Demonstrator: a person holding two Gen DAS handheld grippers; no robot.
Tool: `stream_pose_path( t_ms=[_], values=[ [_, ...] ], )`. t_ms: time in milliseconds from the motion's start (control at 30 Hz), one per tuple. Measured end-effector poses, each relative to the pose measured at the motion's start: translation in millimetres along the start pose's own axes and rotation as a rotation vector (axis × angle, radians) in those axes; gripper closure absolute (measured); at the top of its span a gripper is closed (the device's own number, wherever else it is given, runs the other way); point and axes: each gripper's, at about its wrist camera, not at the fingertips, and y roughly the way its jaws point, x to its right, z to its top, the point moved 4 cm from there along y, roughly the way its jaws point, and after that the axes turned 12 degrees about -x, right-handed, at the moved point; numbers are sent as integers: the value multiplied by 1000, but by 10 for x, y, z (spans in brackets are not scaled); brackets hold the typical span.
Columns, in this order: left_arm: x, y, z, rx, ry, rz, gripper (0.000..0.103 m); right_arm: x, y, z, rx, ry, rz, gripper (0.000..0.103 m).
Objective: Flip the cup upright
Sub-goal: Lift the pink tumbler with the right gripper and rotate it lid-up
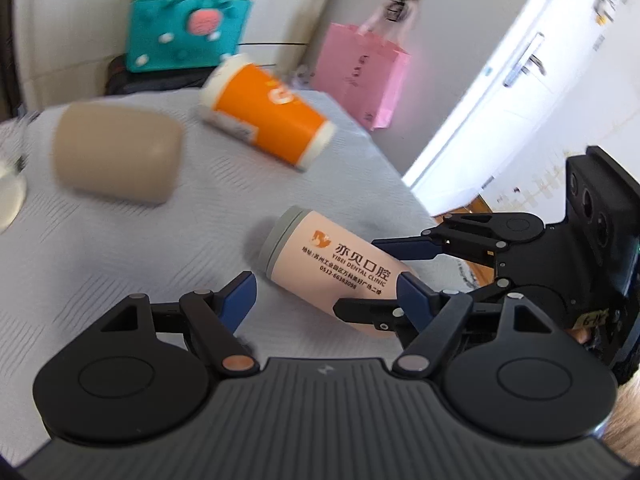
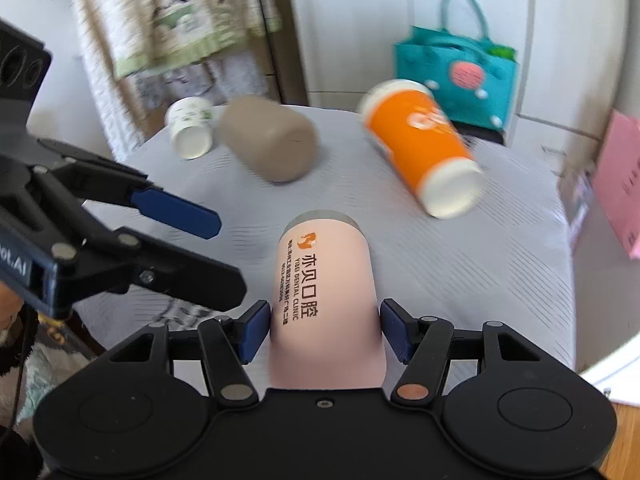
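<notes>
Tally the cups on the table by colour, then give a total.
Pink cup: 1
Orange cup: 1
Tan cup: 1
White cup: 1
Total: 4, all lying on their sides on the table; the right gripper brackets the pink one.

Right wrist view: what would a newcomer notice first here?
First the pink cup, lying on its side on the grey tablecloth, with the right gripper around it, though contact is unclear. Behind it lie an orange cup and a brown cup. The left gripper is open nearby.
</notes>
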Motion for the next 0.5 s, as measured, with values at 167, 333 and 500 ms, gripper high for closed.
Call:
stream_pose_path(
  t_ms=[167, 333, 500],
  values=[
    [-292, -170, -162, 18, -60, -10, 27, -322, 79, 140, -3, -54, 35, 37],
    [-483, -309, -287, 44, -98, 3, 27, -608, 121, 254, 6, -114, 52, 37],
    [-699, -333, -389, 52, -192, -51, 35, -775, 232, 317, -12, -147, 53, 37]
  ],
)
